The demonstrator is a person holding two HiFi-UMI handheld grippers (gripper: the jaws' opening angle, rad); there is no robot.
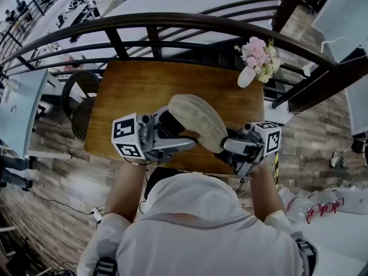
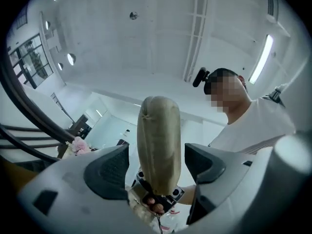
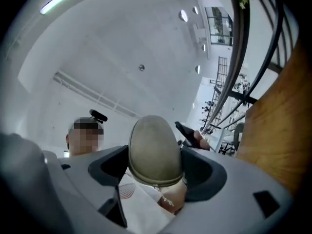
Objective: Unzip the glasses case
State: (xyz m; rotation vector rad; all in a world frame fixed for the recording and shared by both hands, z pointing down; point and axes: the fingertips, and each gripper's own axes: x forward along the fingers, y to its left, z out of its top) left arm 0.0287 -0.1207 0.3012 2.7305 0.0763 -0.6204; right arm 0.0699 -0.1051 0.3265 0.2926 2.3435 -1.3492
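The beige oval glasses case (image 1: 198, 121) is raised in the air above the wooden table (image 1: 144, 91), between my two grippers. My right gripper (image 1: 228, 146) is shut on the case's right end; in the right gripper view both pads press on the rounded case (image 3: 155, 150). My left gripper (image 1: 172, 132) stands open around the other end. In the left gripper view the case (image 2: 158, 140) rises between the jaws with a gap on each side, and the pads (image 2: 109, 172) do not touch it. The zip's state does not show.
A white vase of pink flowers (image 1: 259, 59) stands at the table's far right corner. A dark curved railing (image 1: 172, 20) runs behind the table. A round dark chair (image 1: 80, 99) sits off the table's left edge.
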